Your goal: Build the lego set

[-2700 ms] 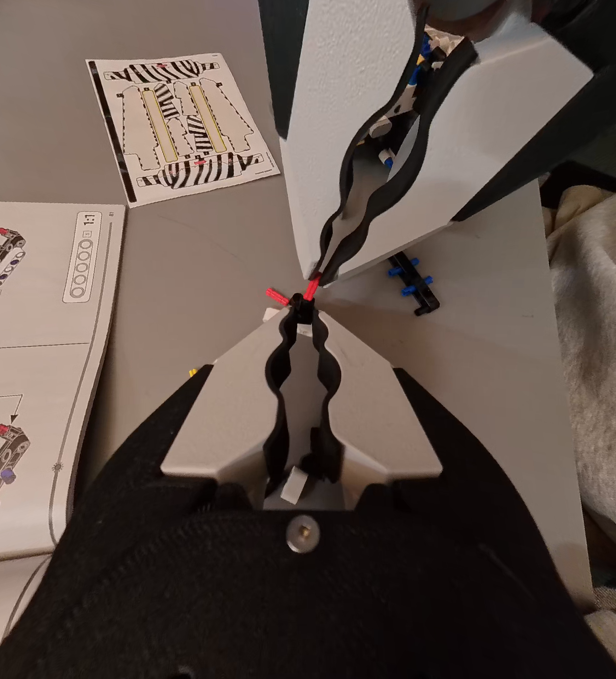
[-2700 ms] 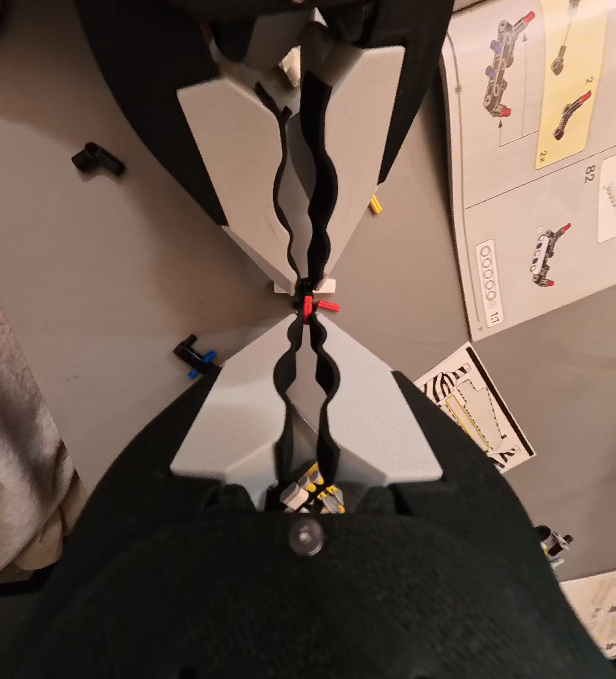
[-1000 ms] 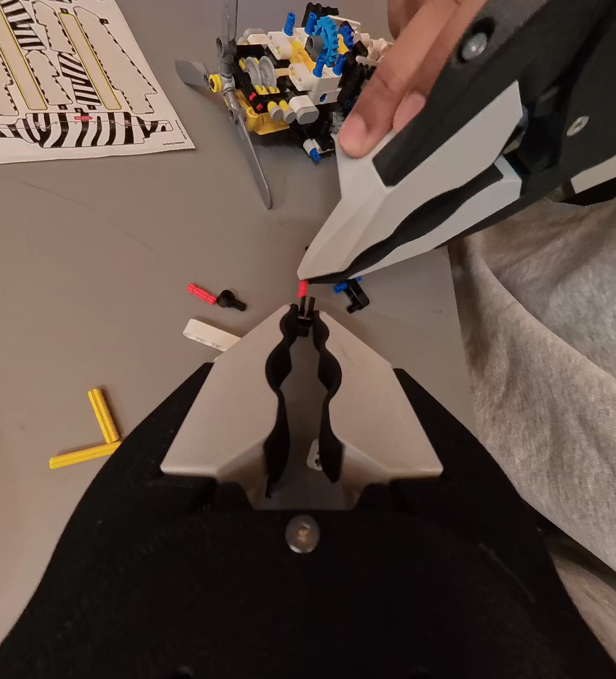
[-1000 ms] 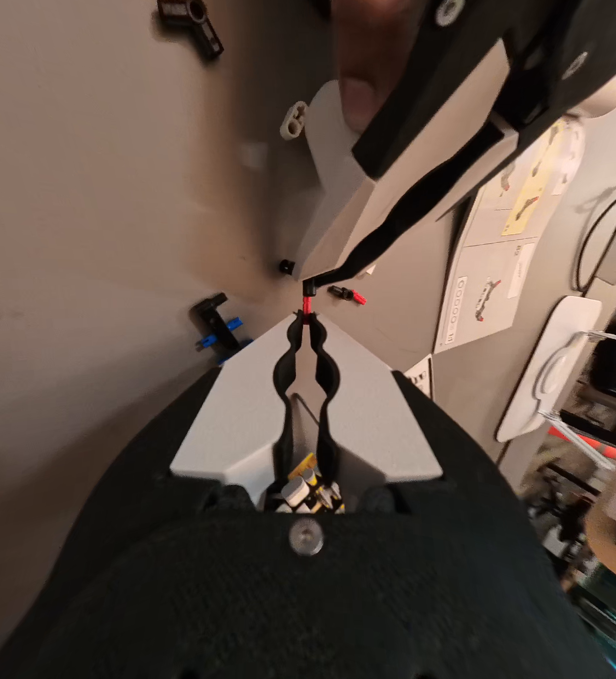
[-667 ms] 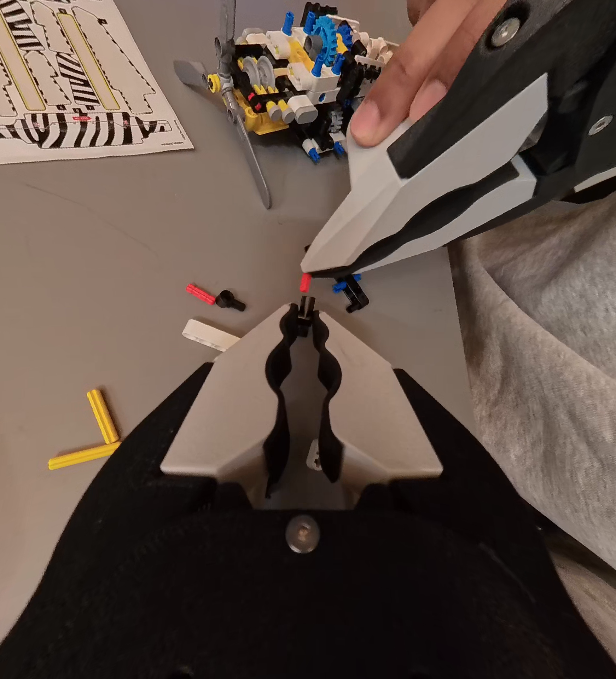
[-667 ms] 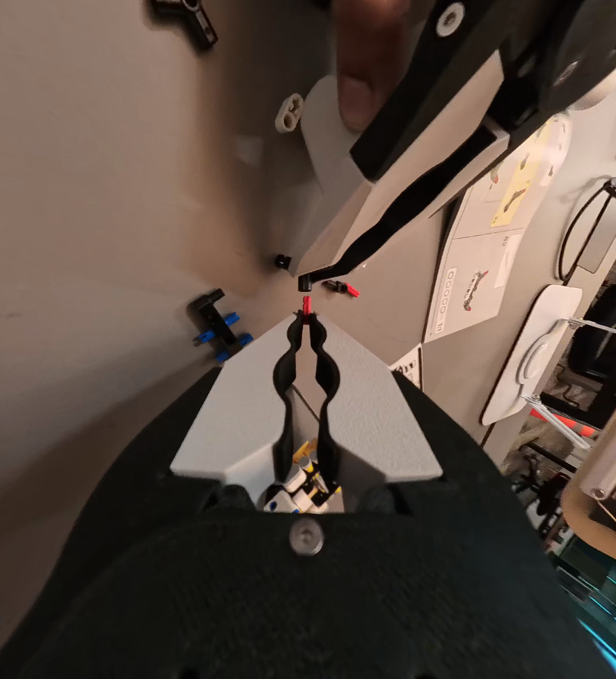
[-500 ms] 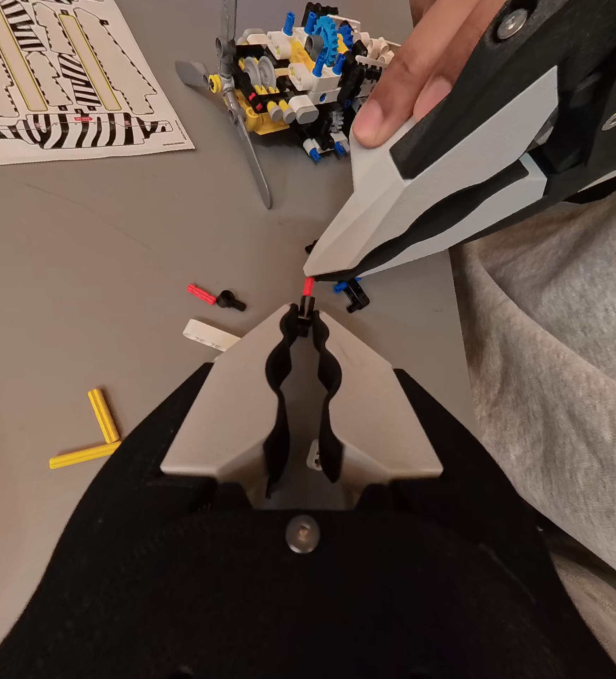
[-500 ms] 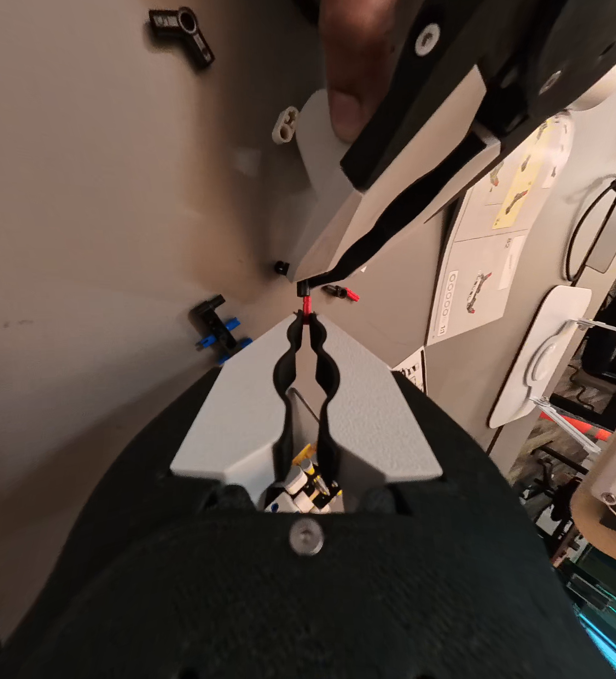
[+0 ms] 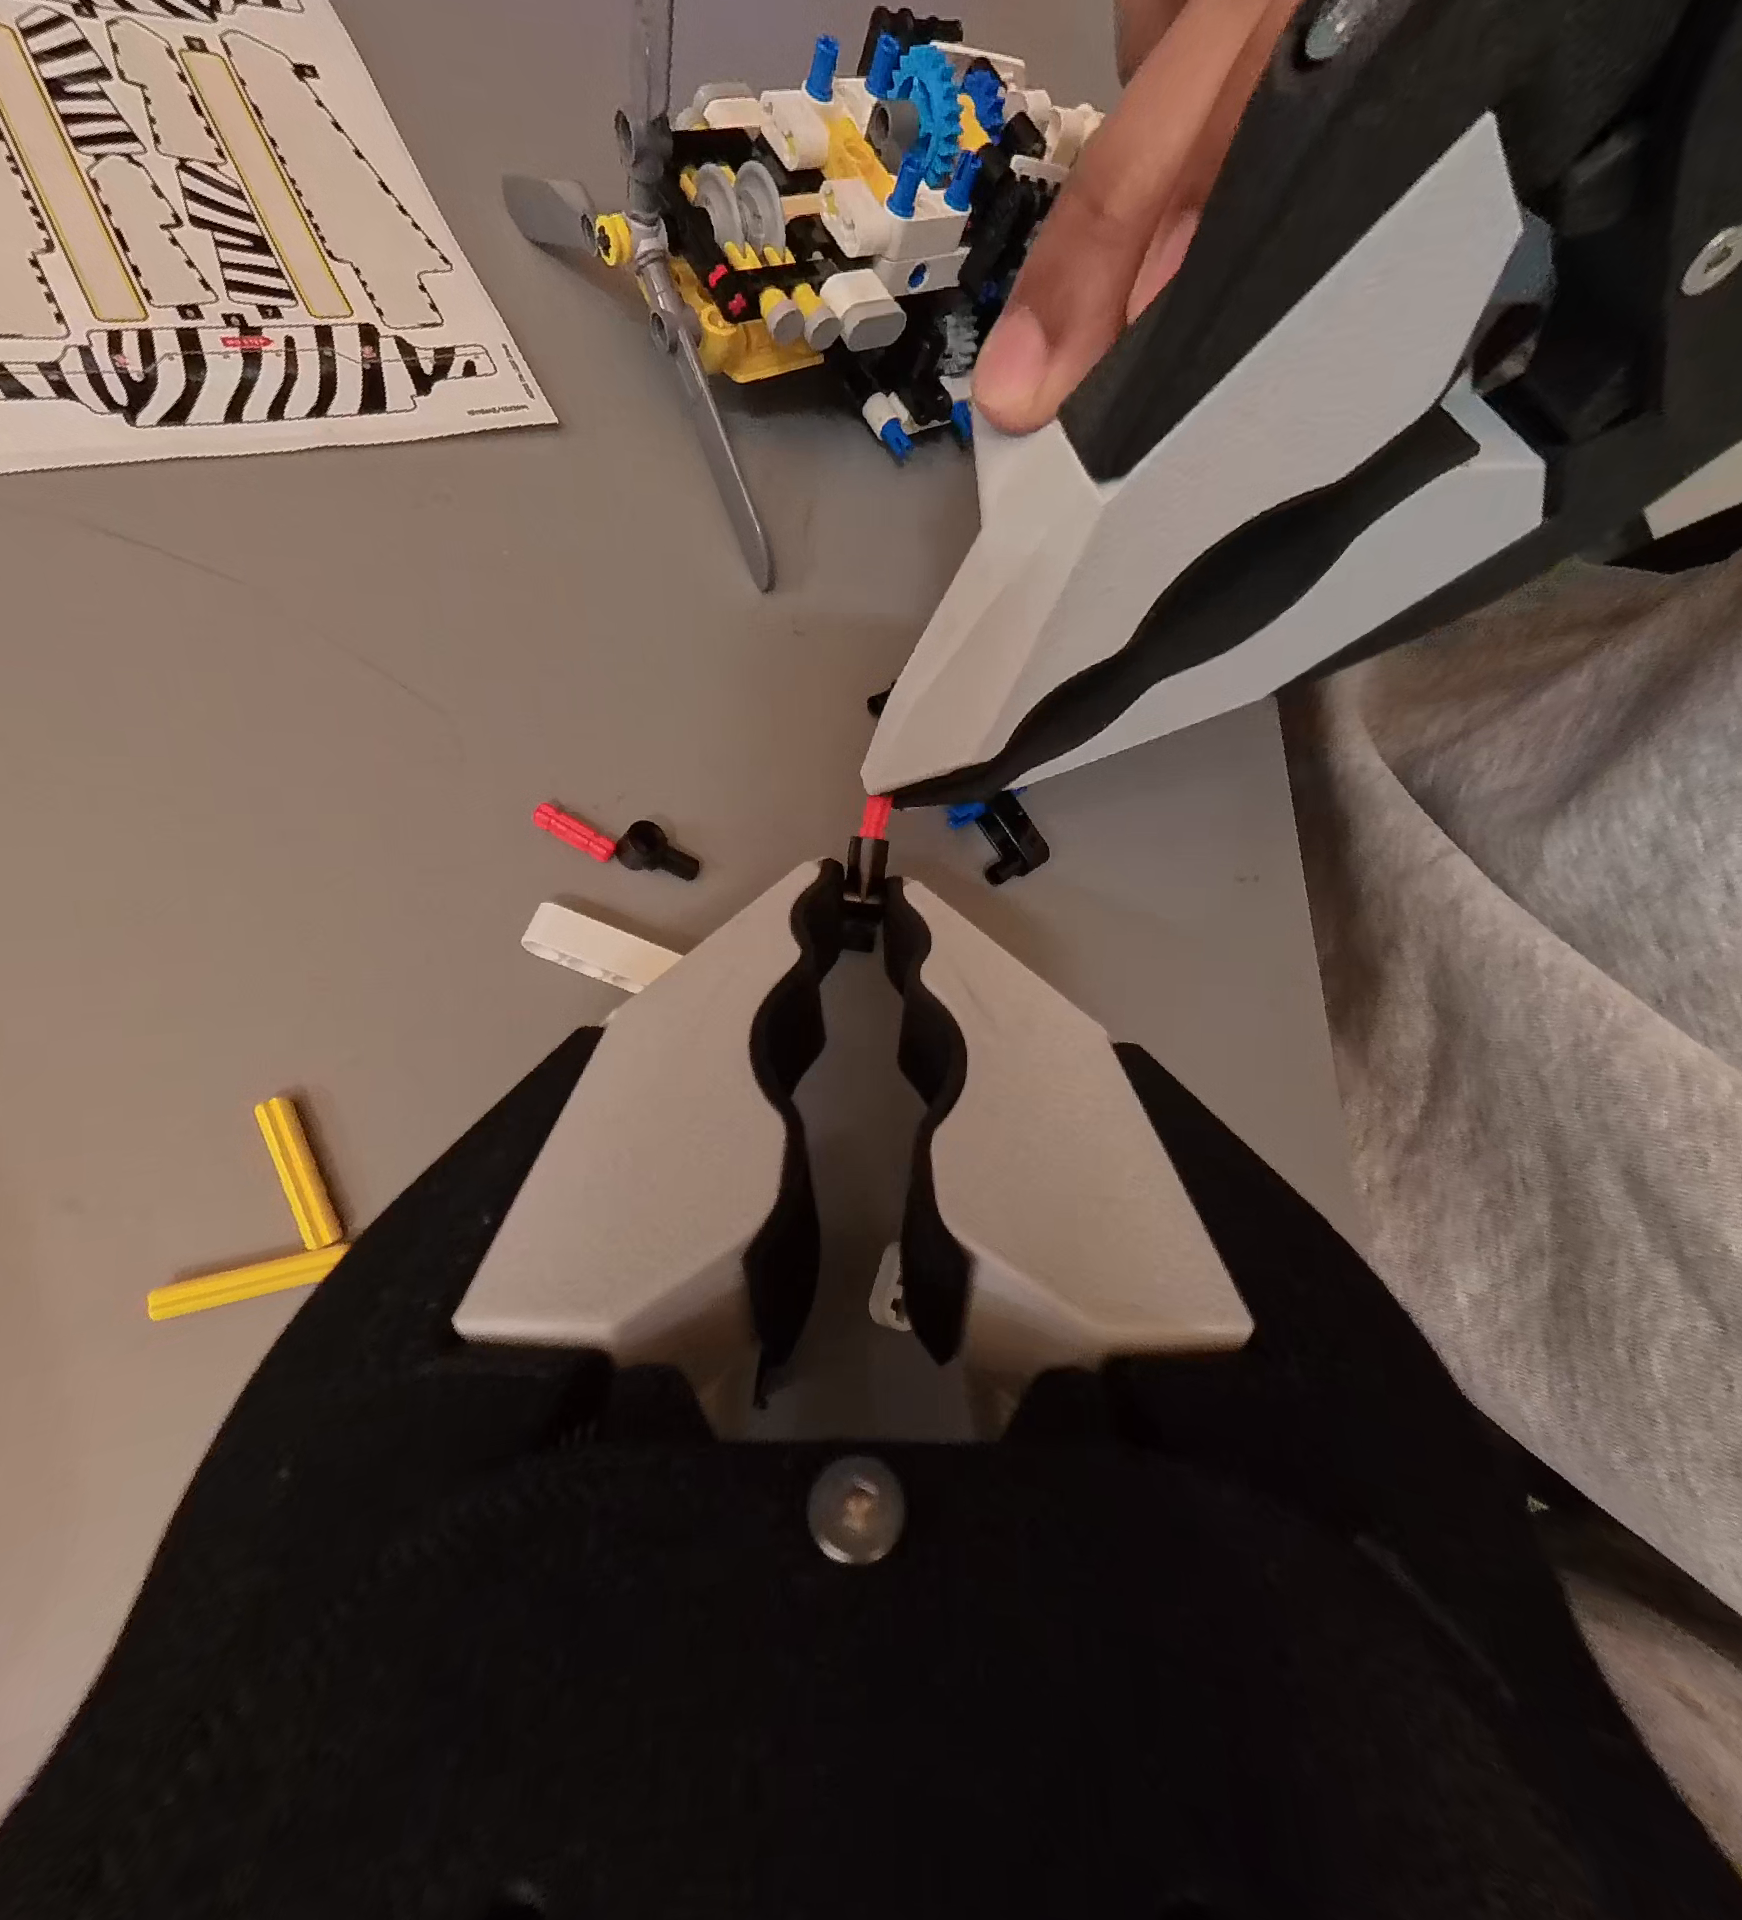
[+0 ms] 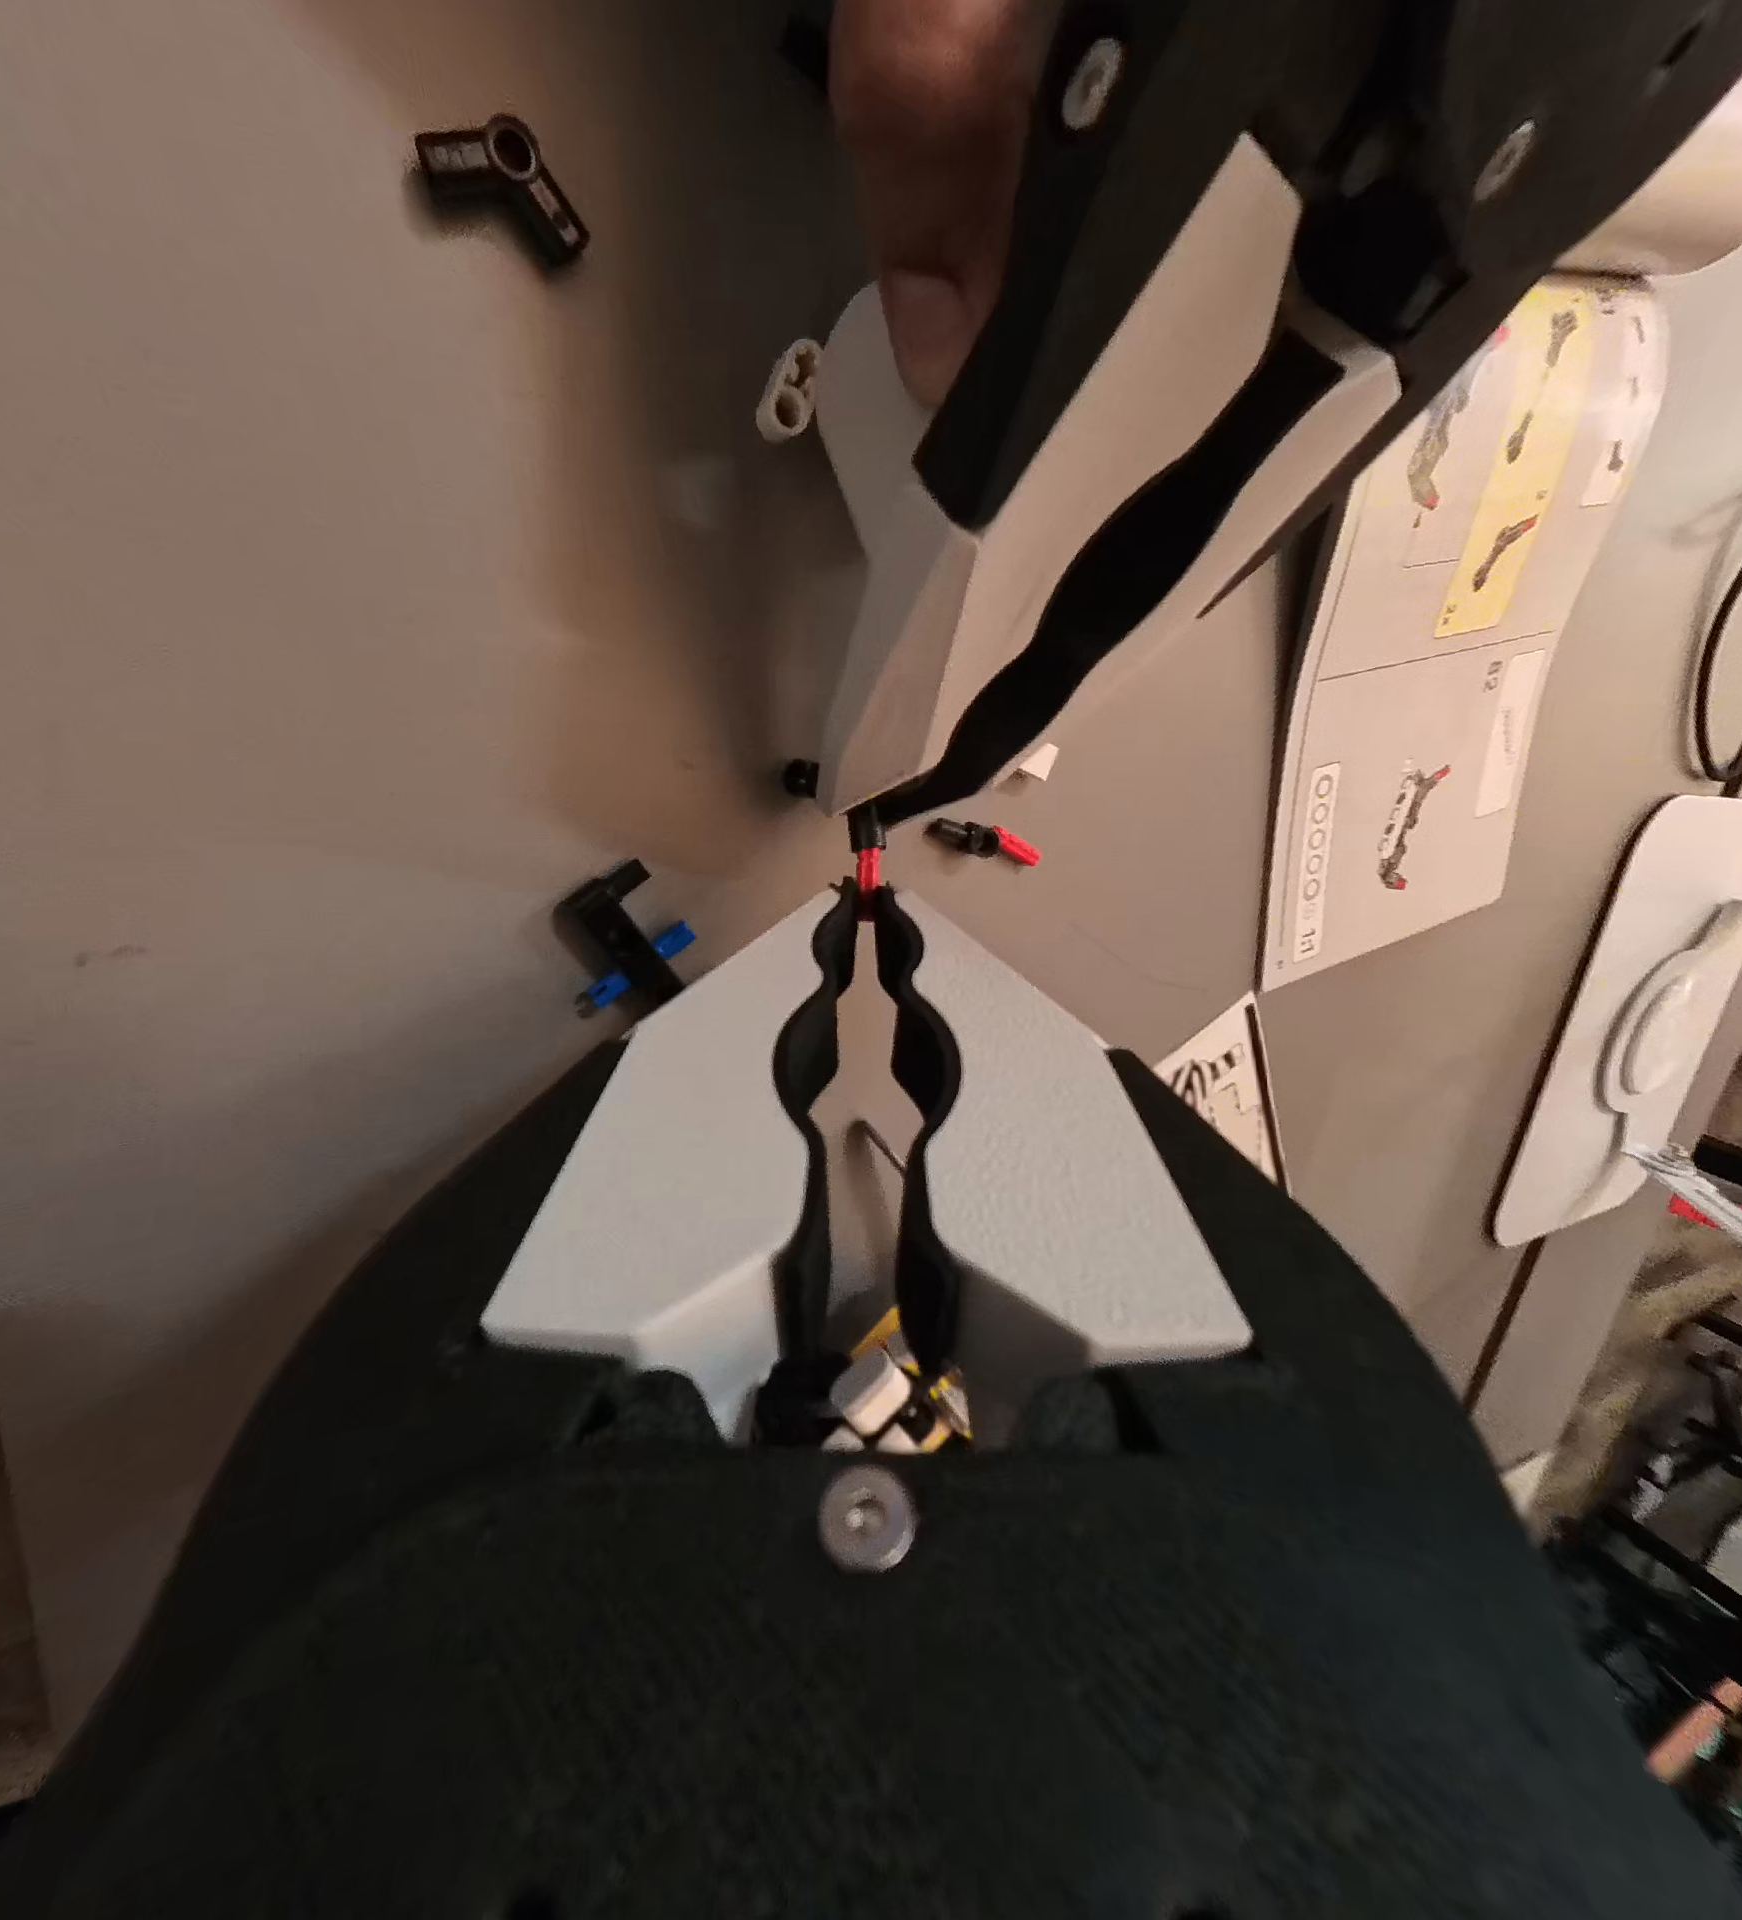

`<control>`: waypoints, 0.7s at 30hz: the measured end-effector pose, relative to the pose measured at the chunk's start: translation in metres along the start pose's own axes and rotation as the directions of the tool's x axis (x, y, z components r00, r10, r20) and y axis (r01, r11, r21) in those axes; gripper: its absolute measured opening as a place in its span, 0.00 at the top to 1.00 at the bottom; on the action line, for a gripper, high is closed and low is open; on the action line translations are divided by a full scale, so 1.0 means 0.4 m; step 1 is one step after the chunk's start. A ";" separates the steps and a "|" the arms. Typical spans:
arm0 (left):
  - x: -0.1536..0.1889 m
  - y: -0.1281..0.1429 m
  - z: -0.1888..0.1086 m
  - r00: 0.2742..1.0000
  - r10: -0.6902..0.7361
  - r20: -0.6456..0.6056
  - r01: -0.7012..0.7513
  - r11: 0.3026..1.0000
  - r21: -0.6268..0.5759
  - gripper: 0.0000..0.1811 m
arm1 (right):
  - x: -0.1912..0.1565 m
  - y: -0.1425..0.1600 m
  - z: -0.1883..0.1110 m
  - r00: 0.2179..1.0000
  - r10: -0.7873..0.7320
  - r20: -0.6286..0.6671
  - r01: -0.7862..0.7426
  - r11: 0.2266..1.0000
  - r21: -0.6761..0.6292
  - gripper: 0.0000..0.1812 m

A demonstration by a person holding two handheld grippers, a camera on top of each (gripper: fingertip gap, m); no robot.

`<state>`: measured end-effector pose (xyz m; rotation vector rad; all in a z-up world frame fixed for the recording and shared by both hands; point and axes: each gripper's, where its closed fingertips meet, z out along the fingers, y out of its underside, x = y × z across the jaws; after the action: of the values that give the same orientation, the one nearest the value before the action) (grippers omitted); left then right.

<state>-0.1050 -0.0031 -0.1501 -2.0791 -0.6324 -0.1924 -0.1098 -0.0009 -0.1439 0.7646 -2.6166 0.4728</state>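
Note:
My left gripper [image 9: 859, 902] is shut on a small black connector [image 9: 863, 875] and holds it above the grey table. My right gripper [image 9: 896, 798] comes in from the upper right, shut on a short red axle [image 9: 875, 819]. The axle's free end sits in the connector. In the right wrist view my right gripper [image 10: 862, 912] holds the red axle [image 10: 868, 864]. Its tip meets the black connector [image 10: 865, 831] held by my left gripper [image 10: 865, 808]. A partly built yellow, white and black model [image 9: 825, 239] stands at the back.
On the table lie a second red axle in a black connector [image 9: 618, 836], a white beam [image 9: 592, 943], two yellow axles [image 9: 298, 1172], a black piece with blue pins [image 9: 1007, 836], a striped sticker sheet [image 9: 192, 239] and the instruction booklet [image 10: 1418, 748]. Grey cloth [image 9: 1573, 987] lies to the right. Left and right tips are no more than a few centimetres apart.
Both grippers moved from beside the booklet to in front of the model. The red axle stood just clear of the connector 0.7 s ago; now its end is in the connector.

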 end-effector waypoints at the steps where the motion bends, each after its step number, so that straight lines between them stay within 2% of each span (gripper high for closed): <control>1: 0.000 0.000 0.000 1.000 0.001 -0.001 -0.001 1.000 0.000 0.97 | 0.000 -0.001 -0.001 1.000 0.006 0.006 -0.006 1.000 0.015 1.00; 9: 0.003 -0.001 0.003 1.000 0.017 -0.002 -0.017 1.000 -0.005 0.97 | -0.003 0.000 -0.002 0.997 -0.058 0.047 0.055 0.996 0.066 1.00; 21: 0.003 -0.001 0.004 1.000 0.017 -0.001 -0.017 1.000 -0.005 0.97 | -0.003 -0.009 0.003 0.990 0.010 0.138 -0.027 0.993 0.115 1.00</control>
<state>-0.1045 -0.0012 -0.1501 -2.0886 -0.6143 -0.1860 -0.1072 -0.0038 -0.1446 0.8382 -2.7452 0.6032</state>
